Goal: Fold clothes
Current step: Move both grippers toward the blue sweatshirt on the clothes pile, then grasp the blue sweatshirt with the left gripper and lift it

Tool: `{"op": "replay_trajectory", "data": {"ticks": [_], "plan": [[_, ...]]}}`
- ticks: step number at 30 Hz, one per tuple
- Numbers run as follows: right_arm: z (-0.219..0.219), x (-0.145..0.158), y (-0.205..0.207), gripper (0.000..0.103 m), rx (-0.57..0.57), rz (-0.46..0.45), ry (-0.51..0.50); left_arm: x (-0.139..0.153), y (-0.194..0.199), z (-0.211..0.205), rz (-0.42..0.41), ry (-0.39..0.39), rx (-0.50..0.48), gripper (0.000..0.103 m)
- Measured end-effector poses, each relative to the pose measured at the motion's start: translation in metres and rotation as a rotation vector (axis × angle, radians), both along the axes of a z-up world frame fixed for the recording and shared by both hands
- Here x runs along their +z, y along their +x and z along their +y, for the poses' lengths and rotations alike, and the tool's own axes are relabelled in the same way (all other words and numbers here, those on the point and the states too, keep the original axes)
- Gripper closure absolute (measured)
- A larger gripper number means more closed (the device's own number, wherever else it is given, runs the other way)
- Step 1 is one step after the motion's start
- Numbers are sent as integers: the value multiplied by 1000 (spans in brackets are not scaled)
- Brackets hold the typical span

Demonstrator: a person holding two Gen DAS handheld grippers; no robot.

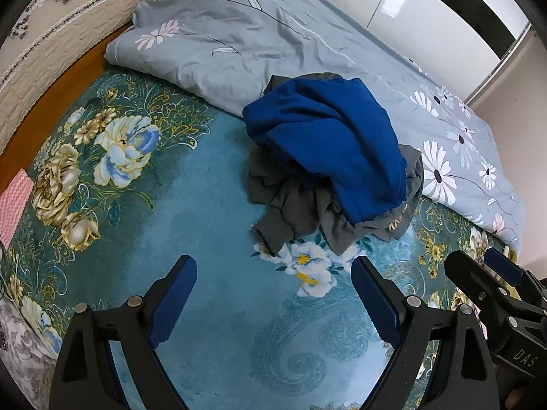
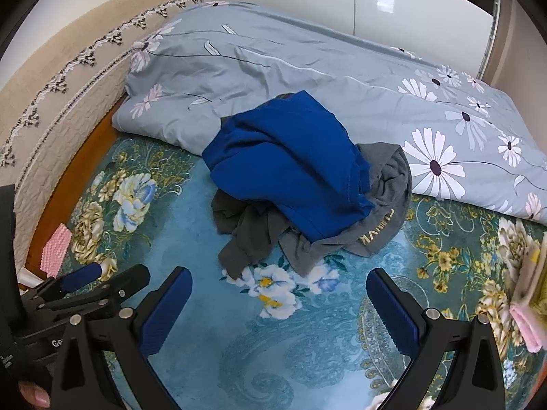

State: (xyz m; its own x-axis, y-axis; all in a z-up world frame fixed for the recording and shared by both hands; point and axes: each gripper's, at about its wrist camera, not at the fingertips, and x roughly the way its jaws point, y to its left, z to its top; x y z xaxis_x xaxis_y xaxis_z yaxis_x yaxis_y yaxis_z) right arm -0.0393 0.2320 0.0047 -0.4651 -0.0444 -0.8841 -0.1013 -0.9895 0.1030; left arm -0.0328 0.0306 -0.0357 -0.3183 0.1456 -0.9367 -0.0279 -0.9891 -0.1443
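We hold our left gripper (image 1: 273, 302) above the teal bedspread with large cream and blue flowers (image 1: 212, 212), its two blue-padded fingers spread wide with nothing between them. Straight ahead of those fingers, a little beyond their tips, lies the heap of clothes: a bright blue knit garment (image 1: 328, 140) crumpled on top of a dark grey T-shirt with gold lettering (image 1: 290, 212). One grey sleeve end trails toward us and stops just short of the white printed blossom that lies between the left fingertips. Our right gripper (image 2: 278, 302) hangs beside the left one, likewise gaping with nothing in its grasp, and from its camera the same pile sits directly in front, the blue garment (image 2: 290, 167) draped over the grey T-shirt (image 2: 386, 198), whose gold lettering shows at the hem nearest the right finger. Behind the pile, farther from both tools, a rumpled pale grey duvet printed with white daisies (image 1: 239, 41) stretches across the bed, touching the back of the heap. To the left of the tools a beige quilted headboard with dark embroidered trim (image 2: 68, 78) runs along the bed's edge, and glossy white wardrobe doors (image 2: 410, 3) stand beyond the duvet.
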Motion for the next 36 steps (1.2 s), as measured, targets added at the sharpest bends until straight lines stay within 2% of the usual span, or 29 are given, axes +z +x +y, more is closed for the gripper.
{"op": "replay_trajectory", "data": {"ticks": [7,13,16,25,30,33,34,35,36], "plan": [[22,-22,-3,0,-41,-47,-15,-16,-16,14,-9,-6,-33,11],[62,-30,8,0,-130,-65,-15,-35,-36,45,-29,-30,-132,11],[84,-33,14,0,-180,-72,-10,-45,-52,72,-32,-25,-189,11],[142,-39,43,0,-308,-84,-12,-73,-116,188,-54,46,-335,11],[171,-38,71,0,-372,-89,20,-106,-146,248,-87,-5,-319,11],[185,-37,87,0,-418,-96,27,-126,-156,263,-135,-26,-267,20],[188,-37,93,0,-431,-97,26,-132,-159,265,-156,-28,-252,28],[192,-37,98,0,-441,-95,21,-137,-161,267,-178,-29,-240,41],[195,-37,103,0,-451,-93,15,-141,-164,269,-197,-25,-231,47]]}}
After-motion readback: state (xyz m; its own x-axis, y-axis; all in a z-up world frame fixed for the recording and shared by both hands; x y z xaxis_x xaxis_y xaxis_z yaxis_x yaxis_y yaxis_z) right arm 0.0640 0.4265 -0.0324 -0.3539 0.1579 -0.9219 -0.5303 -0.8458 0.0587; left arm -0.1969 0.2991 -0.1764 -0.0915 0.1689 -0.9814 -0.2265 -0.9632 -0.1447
